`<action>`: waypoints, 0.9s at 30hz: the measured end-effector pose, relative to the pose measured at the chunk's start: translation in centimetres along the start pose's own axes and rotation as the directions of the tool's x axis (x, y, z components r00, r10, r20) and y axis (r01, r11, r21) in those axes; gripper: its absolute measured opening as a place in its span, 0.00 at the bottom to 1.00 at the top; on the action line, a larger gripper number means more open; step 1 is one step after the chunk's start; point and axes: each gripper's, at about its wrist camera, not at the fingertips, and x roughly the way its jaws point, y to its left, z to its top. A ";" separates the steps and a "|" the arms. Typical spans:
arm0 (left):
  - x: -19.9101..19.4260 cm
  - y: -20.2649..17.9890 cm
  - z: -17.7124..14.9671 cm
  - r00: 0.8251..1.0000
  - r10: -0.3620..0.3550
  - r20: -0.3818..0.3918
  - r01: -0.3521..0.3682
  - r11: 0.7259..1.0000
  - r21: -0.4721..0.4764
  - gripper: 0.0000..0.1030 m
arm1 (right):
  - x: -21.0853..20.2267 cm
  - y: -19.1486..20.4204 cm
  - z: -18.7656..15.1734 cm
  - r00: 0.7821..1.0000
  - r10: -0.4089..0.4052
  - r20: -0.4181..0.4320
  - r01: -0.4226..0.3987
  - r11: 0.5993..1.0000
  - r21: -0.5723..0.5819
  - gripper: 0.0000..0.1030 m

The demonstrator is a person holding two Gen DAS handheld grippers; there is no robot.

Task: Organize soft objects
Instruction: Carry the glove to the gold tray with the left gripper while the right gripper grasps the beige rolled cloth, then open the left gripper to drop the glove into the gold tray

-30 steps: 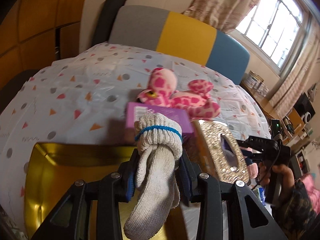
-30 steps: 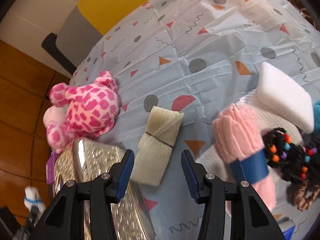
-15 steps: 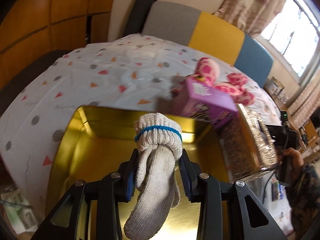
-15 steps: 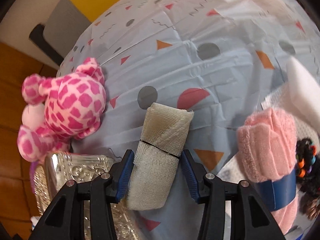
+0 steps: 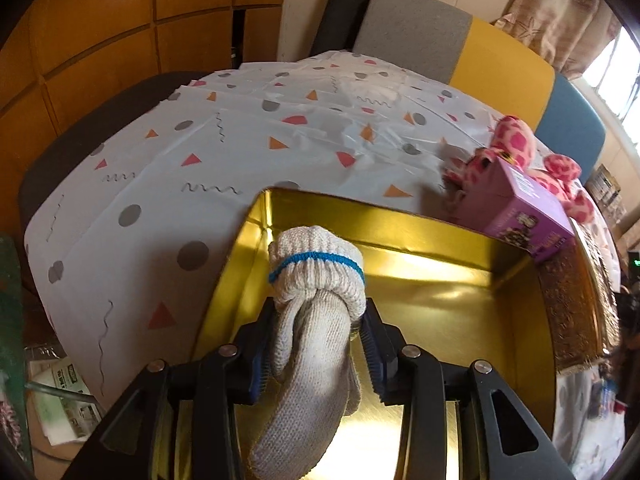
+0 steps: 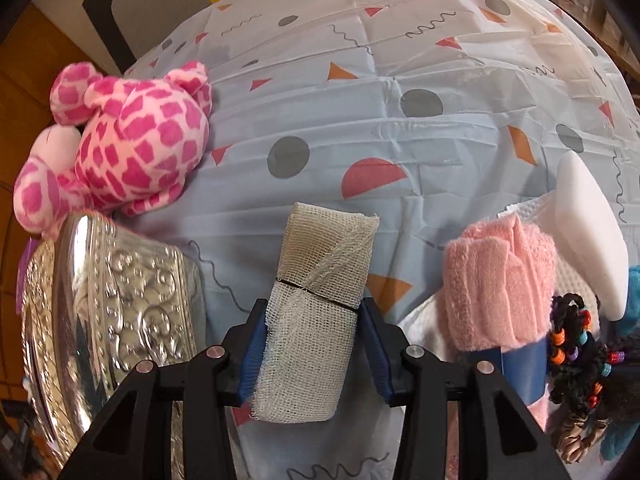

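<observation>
My left gripper [image 5: 317, 354] is shut on a rolled white knit glove [image 5: 316, 320] with a blue band and holds it over the open gold tin [image 5: 432, 280]. My right gripper [image 6: 310, 348] has its jaws around a beige gauze roll [image 6: 320, 304] that lies on the patterned tablecloth [image 6: 400, 60]; the pads touch its sides. A pink spotted plush toy [image 6: 132, 140] lies to the left and also shows in the left wrist view [image 5: 516, 148]. A rolled pink towel [image 6: 496, 280] lies to the right.
An embossed silver tin lid [image 6: 112, 320] leans at the left of the gauze. A purple box [image 5: 520, 216] rests on the gold tin's far right rim. A white foam block [image 6: 592, 224], beaded dark hair ties [image 6: 580, 340] and a white cloth sit at the right.
My left gripper has carried the glove left and over the gold tin. My right gripper has moved forward onto the gauze roll and closed in on its sides.
</observation>
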 end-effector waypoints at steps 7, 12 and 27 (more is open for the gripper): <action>0.8 0.6 0.9 0.999 0.040 0.019 -0.040 0.999 0.013 0.56 | -1.5 -0.7 -1.3 0.998 -0.057 0.009 0.057 0.998 0.009 0.42; 0.0 0.9 0.6 0.998 0.043 0.046 -0.043 0.999 -0.010 0.79 | -4.4 -1.3 -1.5 0.996 -0.068 0.066 0.067 0.998 0.023 0.41; -5.6 -1.8 -2.7 0.991 0.014 0.136 -0.021 0.998 0.053 0.81 | -12.5 6.5 -0.4 0.960 -0.010 0.279 0.051 0.989 -0.139 0.41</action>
